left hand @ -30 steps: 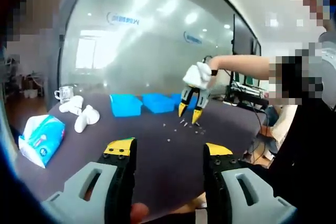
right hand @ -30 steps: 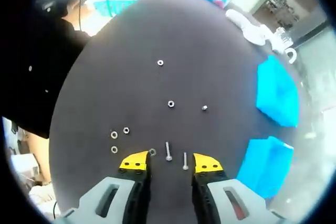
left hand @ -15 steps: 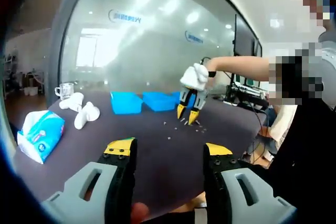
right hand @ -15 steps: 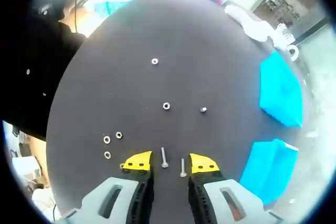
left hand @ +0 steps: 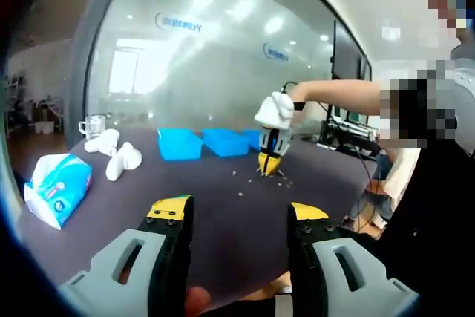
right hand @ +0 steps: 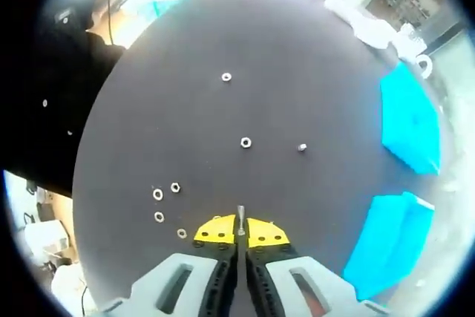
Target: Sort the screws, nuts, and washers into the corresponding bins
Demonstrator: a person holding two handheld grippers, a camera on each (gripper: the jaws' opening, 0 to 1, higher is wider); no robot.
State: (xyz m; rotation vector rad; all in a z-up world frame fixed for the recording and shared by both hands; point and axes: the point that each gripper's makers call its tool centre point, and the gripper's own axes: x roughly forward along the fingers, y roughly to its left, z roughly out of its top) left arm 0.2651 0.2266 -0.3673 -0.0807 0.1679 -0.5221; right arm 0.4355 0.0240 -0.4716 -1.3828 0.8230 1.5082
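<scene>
Now right tongs (right hand: 239,234) clenched on screw (right hand: 240,220), tips at table (right hand: 297,57); left tongs (left hand: 236,213) released, raised level.

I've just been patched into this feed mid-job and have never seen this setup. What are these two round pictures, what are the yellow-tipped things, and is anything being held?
No robot here: a person holds a two-jaw gripper in each hand, each carrying a fisheye camera. In the left gripper view, the left gripper has its jaws open and holds nothing; across the dark table you see the right gripper, blue bins, a tissue pack and a glass mug. The right gripper view looks down: its jaws are shut on a screw. Loose nuts and washers lie scattered around it.
</scene>
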